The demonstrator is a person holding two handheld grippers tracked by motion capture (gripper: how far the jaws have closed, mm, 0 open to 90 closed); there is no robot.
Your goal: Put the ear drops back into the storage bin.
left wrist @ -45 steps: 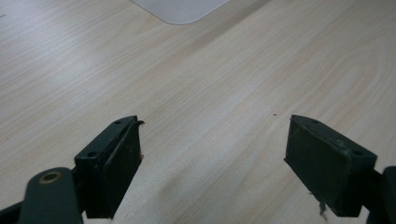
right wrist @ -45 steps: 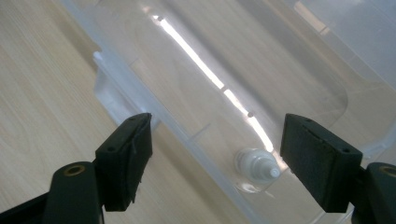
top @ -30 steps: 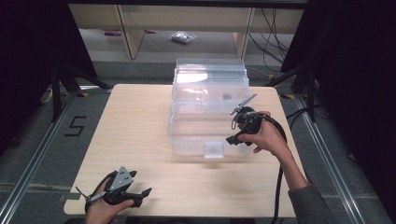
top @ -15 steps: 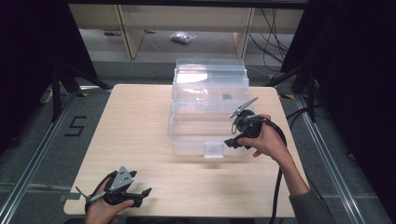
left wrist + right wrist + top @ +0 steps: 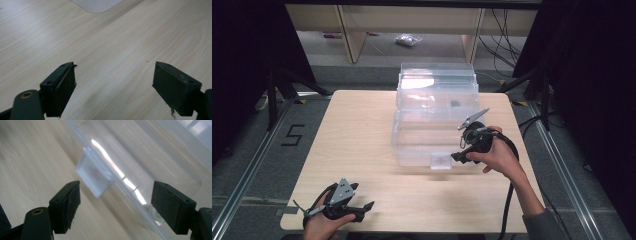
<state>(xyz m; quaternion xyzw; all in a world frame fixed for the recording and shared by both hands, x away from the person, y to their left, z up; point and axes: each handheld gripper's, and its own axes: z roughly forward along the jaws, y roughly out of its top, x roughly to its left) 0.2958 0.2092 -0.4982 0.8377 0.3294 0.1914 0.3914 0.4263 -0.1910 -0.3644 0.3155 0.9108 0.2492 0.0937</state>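
The clear plastic storage box (image 5: 435, 117) sits on the wooden table (image 5: 357, 145), and everything here is best placed against the small latch tab (image 5: 441, 161) on its near front edge. The right gripper (image 5: 458, 157) hovers just right of that latch, jaws wide apart with nothing between them; in the right gripper view the latch (image 5: 95, 176) lies ahead of the gap, nearer the left pad than the right, untouched. To work the latch well, I would judge that the gripper should first be centred so the tab falls squarely between both pads, then advanced until the pads overlap the flap's lower lip before closing, since a glancing pinch on smooth plastic is likely to slip. The left gripper (image 5: 362, 207) rests well away from the latch, at the table's near-left corner, jaws open over bare wood.
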